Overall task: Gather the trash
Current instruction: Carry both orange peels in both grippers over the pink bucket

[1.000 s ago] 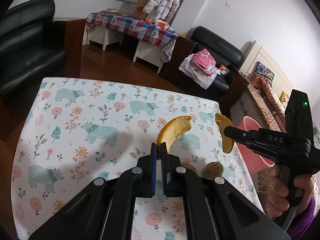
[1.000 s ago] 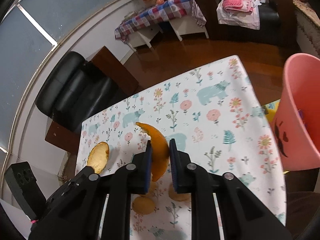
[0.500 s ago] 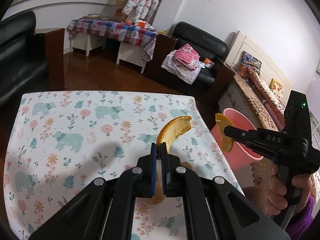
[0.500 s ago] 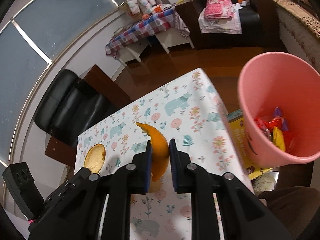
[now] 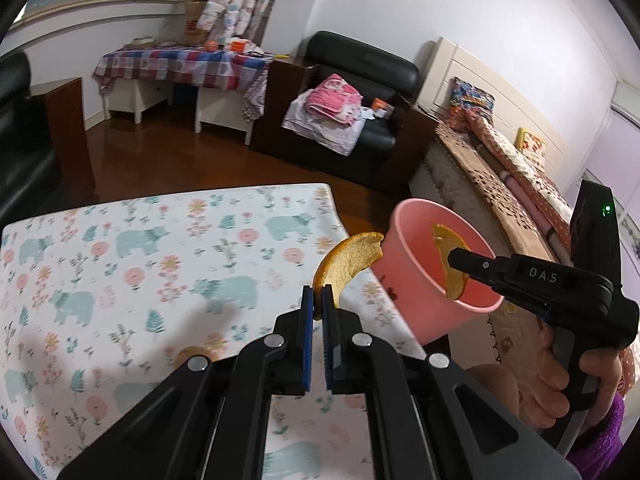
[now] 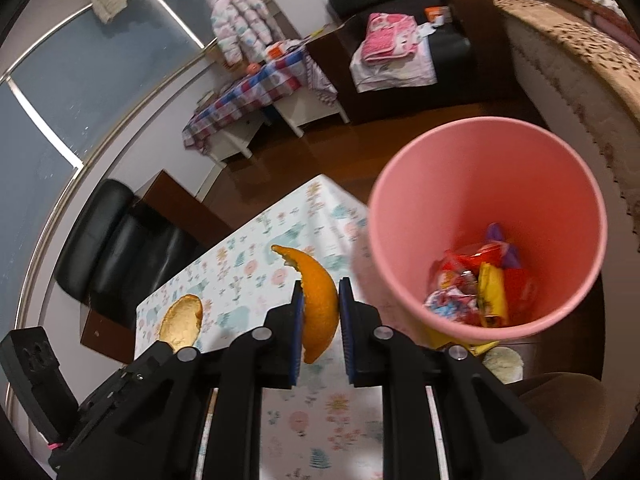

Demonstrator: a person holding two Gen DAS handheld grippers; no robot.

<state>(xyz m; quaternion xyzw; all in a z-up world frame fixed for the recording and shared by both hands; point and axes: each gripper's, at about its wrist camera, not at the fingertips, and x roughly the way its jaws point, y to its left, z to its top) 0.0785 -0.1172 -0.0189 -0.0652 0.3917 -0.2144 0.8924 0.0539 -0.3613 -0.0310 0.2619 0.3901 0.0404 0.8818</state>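
My left gripper [image 5: 317, 300] is shut on a curved orange peel [image 5: 350, 258], held above the right edge of the floral-cloth table [image 5: 160, 264]. My right gripper [image 6: 320, 304] holds a second orange peel [image 6: 316, 304] between its pads; the right jaw stands slightly off the peel. In the left wrist view that peel [image 5: 450, 264] hangs over the mouth of the pink bin [image 5: 420, 280]. The pink bin [image 6: 488, 152] holds several wrappers [image 6: 476, 284] at its bottom. The left gripper's peel also shows in the right wrist view [image 6: 182, 320].
Another peel piece [image 5: 196, 354] lies on the cloth near the left gripper. A bed [image 5: 500, 184] stands right of the bin. A black sofa with clothes [image 5: 352, 120] and a plaid-covered table [image 5: 184, 68] stand behind, across a wooden floor.
Both grippers have moved right, off the table toward the pink bin. The right peel is now over the bin's mouth, and the right jaws have widened slightly.
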